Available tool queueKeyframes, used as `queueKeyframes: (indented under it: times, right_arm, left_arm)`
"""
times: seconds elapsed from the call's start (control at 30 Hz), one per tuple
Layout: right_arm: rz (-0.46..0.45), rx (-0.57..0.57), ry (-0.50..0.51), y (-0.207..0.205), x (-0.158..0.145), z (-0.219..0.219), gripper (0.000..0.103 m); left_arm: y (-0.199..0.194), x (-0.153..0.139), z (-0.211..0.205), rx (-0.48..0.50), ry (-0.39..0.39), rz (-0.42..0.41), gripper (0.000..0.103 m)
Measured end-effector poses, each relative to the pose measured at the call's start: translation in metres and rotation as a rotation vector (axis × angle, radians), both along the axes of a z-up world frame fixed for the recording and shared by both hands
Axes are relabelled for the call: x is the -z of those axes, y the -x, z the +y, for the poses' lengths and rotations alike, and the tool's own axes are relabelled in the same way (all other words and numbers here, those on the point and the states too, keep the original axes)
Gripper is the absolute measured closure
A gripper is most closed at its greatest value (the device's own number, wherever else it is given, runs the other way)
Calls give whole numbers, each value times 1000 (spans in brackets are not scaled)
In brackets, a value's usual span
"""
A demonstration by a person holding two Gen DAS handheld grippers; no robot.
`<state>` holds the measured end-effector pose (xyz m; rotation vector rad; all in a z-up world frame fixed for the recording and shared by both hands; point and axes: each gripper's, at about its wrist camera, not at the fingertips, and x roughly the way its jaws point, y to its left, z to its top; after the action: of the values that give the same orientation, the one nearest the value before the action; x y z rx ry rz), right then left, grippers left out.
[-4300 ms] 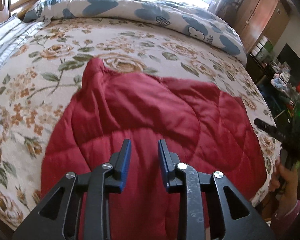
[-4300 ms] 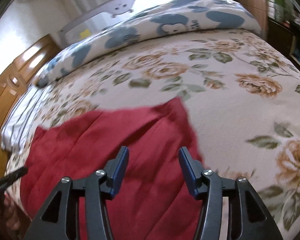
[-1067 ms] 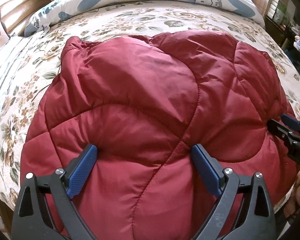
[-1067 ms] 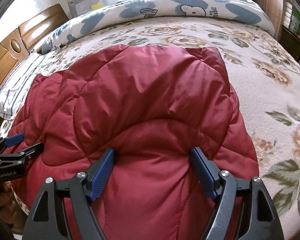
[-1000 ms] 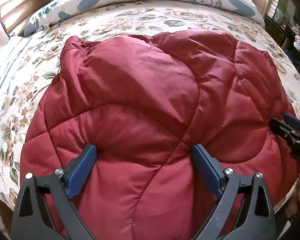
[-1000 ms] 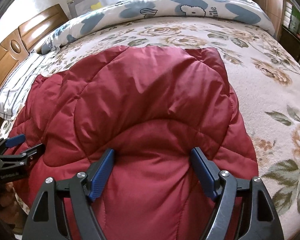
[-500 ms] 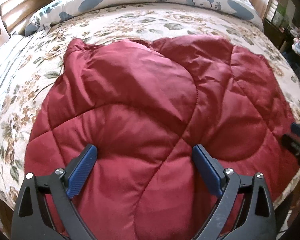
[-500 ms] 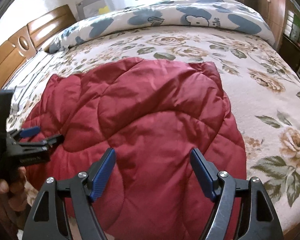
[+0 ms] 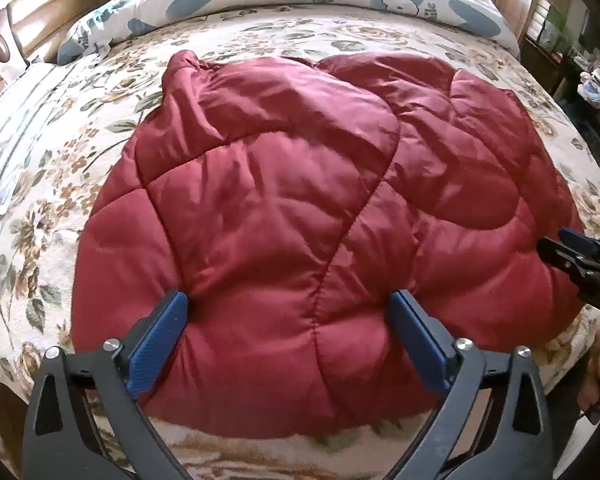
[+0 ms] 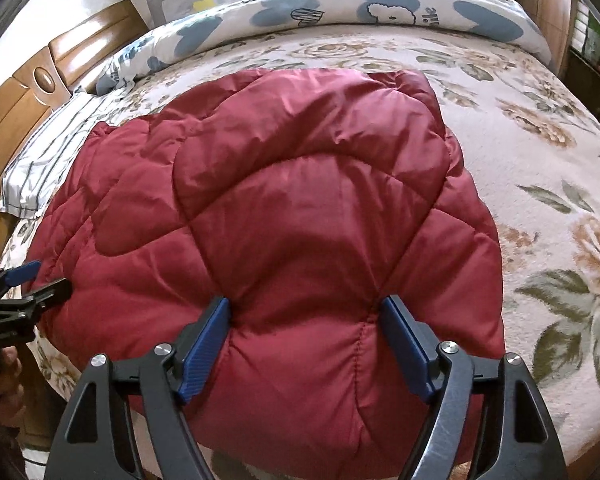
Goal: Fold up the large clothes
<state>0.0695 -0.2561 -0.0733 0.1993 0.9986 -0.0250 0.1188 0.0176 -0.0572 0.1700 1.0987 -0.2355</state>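
I am holding my left gripper and my right gripper over the near edge of one red quilted jacket, which is lying spread across the near half of the bed, its puffy panels reaching towards the far side. Both pairs of jaws are standing wide open and gripping nothing; the blue pads are sitting either side of a bulge of padding at the near hem, which I judge is so that each can bite a thick fold of fabric. The two grippers are spaced apart along that hem, the left one nearer the left side and the right one nearer the right, probably so the garment lifts evenly. I am counting one jacket, two grippers, one rolled blue-patterned duvet along the far side of the bed, and one striped pillow at the left by the wooden headboard. No fold looks finished yet.
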Motion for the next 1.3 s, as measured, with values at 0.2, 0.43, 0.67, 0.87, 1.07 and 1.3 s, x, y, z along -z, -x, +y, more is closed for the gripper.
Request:
queueKeyframes:
  times: [0.2, 0.43, 0.67, 0.87, 1.07, 1.3]
  right_arm:
    - [-18, 22, 23, 5, -8, 5, 25]
    - [-23, 3, 19, 6, 2, 7, 24]
    - [-31, 15, 5, 13, -11, 7, 24]
    - [-70, -59, 27, 41, -41, 28, 23]
    - [-13, -158, 61, 68, -39, 57, 20]
    - [21, -188, 63, 87, -39, 68, 19]
  left_arm:
    - [-1, 7, 1, 3, 4, -2, 0]
    - [1, 8, -1, 5, -7, -16, 0]
    - [8, -3, -3, 8, -22, -32, 0]
    - [33, -20, 1, 24, -46, -51, 0]
    - [66, -21, 7, 58, -107, -60, 0]
    - [81, -24, 13, 65, -122, -28, 0]
